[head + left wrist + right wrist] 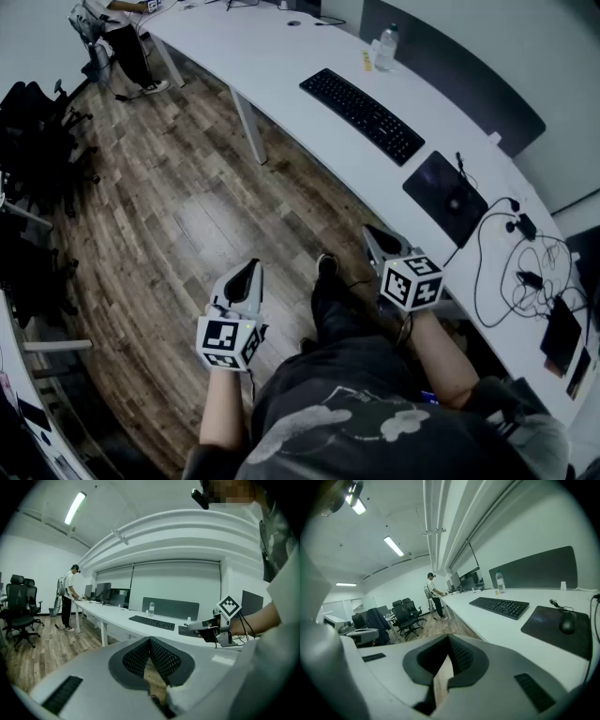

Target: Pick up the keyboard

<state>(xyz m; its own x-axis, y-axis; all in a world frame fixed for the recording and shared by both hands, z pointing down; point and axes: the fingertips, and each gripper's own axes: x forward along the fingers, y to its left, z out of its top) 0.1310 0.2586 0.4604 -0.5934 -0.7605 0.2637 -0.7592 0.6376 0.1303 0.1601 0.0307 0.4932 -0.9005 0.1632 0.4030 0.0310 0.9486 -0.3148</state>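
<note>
A black keyboard (362, 115) lies on the long white desk (281, 66), also seen in the left gripper view as the keyboard (151, 622) and in the right gripper view as the keyboard (499, 606). Both grippers hang over the wooden floor, well short of the desk. My left gripper (246, 274) is shut with nothing in it, its jaws meeting at a point (150, 641). My right gripper (373, 236) is also shut and empty (449, 641), nearer the desk edge and still apart from the keyboard.
A dark mouse pad (447, 196) with a mouse (567, 621) lies right of the keyboard, then tangled cables (525, 267). A water bottle (385, 47) stands behind the keyboard. Office chairs (37, 122) stand at the left. A person (69, 597) stands at the desk's far end.
</note>
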